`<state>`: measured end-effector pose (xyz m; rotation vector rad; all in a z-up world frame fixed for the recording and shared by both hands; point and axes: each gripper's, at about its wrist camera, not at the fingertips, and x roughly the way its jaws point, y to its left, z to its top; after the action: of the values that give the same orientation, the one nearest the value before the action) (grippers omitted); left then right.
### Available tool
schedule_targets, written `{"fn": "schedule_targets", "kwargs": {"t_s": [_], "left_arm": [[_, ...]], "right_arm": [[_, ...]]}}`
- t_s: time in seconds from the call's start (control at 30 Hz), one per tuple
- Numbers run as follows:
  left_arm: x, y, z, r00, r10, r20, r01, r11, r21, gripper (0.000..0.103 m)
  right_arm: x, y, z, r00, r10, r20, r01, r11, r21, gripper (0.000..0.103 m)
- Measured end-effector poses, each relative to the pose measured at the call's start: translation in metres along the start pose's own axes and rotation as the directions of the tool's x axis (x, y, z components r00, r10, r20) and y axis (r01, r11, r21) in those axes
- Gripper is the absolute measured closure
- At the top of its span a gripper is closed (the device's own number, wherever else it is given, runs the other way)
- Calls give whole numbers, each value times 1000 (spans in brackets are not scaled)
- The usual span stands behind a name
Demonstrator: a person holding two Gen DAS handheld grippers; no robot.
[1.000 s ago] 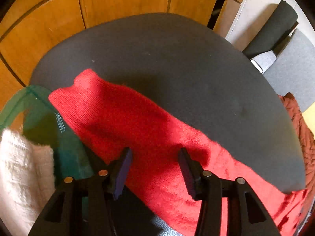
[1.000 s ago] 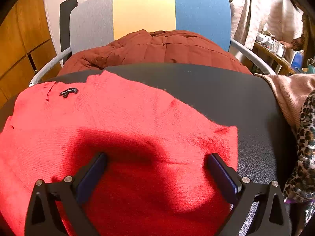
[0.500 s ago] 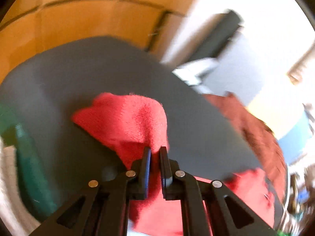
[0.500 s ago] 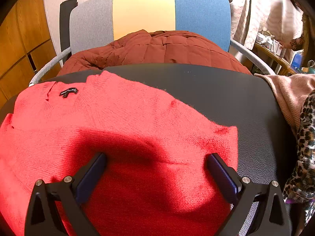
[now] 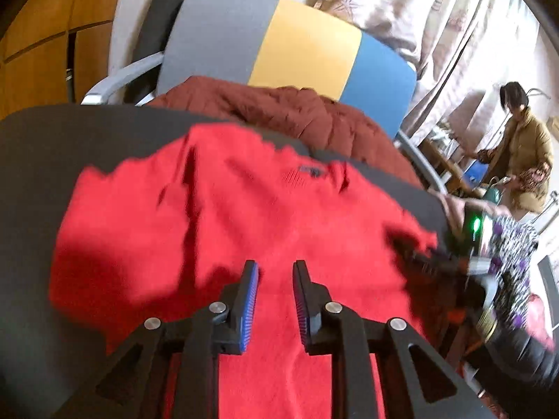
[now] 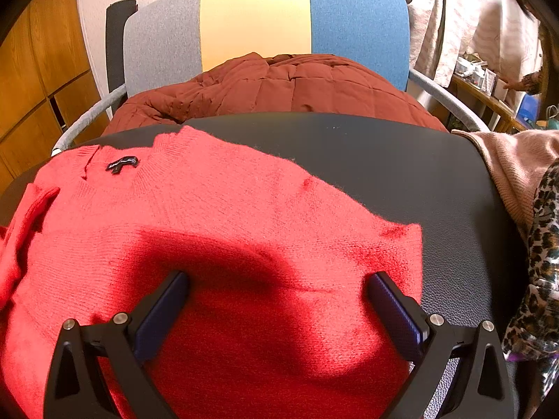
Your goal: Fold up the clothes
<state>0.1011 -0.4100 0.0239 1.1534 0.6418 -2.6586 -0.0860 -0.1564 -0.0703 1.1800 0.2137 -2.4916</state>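
Left view is motion-blurred, esp. the right edge: a dark blob w/ a green light (image 5: 475,224) and patterned fabric there, can't tell what the device is. Sweater (image 5: 244,216) cut off by the bottom frame in both views, so hem not visible. Its left sleeve area is bunched/folded in at far left of right view, exact fold unclear. Small dark logo (image 6: 122,164) near the collar, unreadable.

No bins or boxes in view. Chair (image 6: 258,21) (grey/yellow/blue back) behind the counter (image 6: 401,160) carries a rust-brown quilted jacket (image 6: 279,83) on its seat. Pink knit (image 6: 517,164) and a leopard-print piece (image 6: 545,262) hang over the counter's right edge, both partly cut off. A person in a tan coat (image 5: 524,146) stands far back right, blurred.

Sweater lies flat-ish on the dark counter, collar end toward the chair.

Left gripper (image 5: 276,279): jaws narrow but parted, just been opening; gap between the blue pads shows only sweater surface behind, nothing pinched. It's over the sweater's mid/lower body.

Right gripper (image 6: 276,289): jaws wide, tips over the red knit, straddling a broad patch of the lower body near the right side seam; whether the tips touch the fabric — can't tell. Its shadow falls on the sweater between the fingers (image 6: 164,310). Nothing held.
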Motion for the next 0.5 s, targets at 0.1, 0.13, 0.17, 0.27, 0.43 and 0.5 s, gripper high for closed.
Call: {"fn": "schedule_targets", "kwargs": {"t_s": [0.1, 0.13, 0.17, 0.27, 0.43, 0.5], "left_arm": [[-11, 24, -30, 999, 41, -30, -42, 998, -40, 83], [-10, 30, -37, 997, 66, -41, -68, 997, -49, 83], [-12, 36, -46, 995, 83, -49, -86, 995, -49, 83], [-20, 47, -64, 995, 95, -35, -97, 993, -60, 83], [-15, 30, -78, 986, 165, 40, -166, 985, 45, 77], [-16, 27, -81, 983, 176, 57, -180, 982, 62, 76]], "right_arm": [[0, 0, 2, 1000, 1, -8, -1, 1000, 0, 0], [0, 0, 2, 1000, 2, -12, -2, 1000, -1, 0], [-1, 0, 4, 1000, 3, -19, -3, 1000, -6, 0], [-9, 8, 15, 999, -11, -53, 8, 999, -46, 3], [-52, 80, 45, 971, 237, -22, -238, 957, -164, 8], [-62, 123, 56, 927, 364, -85, -374, 905, -203, 9]]}}
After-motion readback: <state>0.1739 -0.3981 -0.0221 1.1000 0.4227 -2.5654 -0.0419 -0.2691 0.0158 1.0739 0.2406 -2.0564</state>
